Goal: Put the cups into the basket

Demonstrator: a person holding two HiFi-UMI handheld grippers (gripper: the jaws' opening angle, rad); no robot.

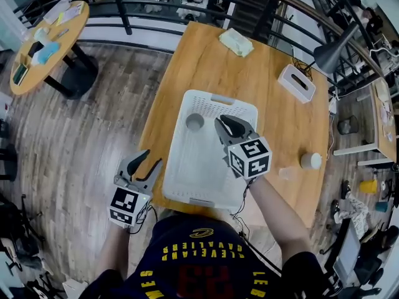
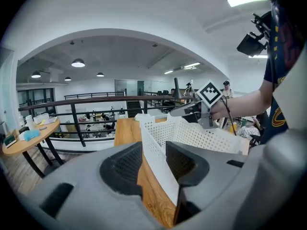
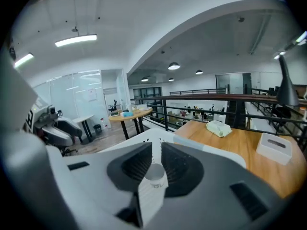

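Left to right. A round side table [image 1: 37, 48] stands well to the left of the left gripper [image 1: 153, 159]. This gripper is held at the left edge of the wooden table [image 1: 206, 61], just beside the near left corner of the white perforated basket [image 1: 176, 143]. Its jaws stand apart. The left gripper view shows the basket's side wall in the gap, with wood visible between that wall and the left jaw, and nothing clamped. Below, the person's dark shirt [image 1: 199, 254] reads "CLEVELAND CAVALIERS" in yellow, upside down. One cup [image 1: 194, 122] stands upright inside the basket, ahead of and below the right gripper [image 1: 225, 124], which hangs over the basket's middle. That gripper's jaws are narrowly apart and grip nothing. The cup shows in the gap between them, and its small print is too fine to read. The marker cube [image 1: 249, 157] carries black-and-white square patterns. Right of the right gripper, outside the basket, a clear cup [image 1: 285, 174] and a white cup [image 1: 310, 161] stand on the table. Farther ahead lie a white tissue box [image 1: 297, 83] and a pale green packet [image 1: 235, 42].
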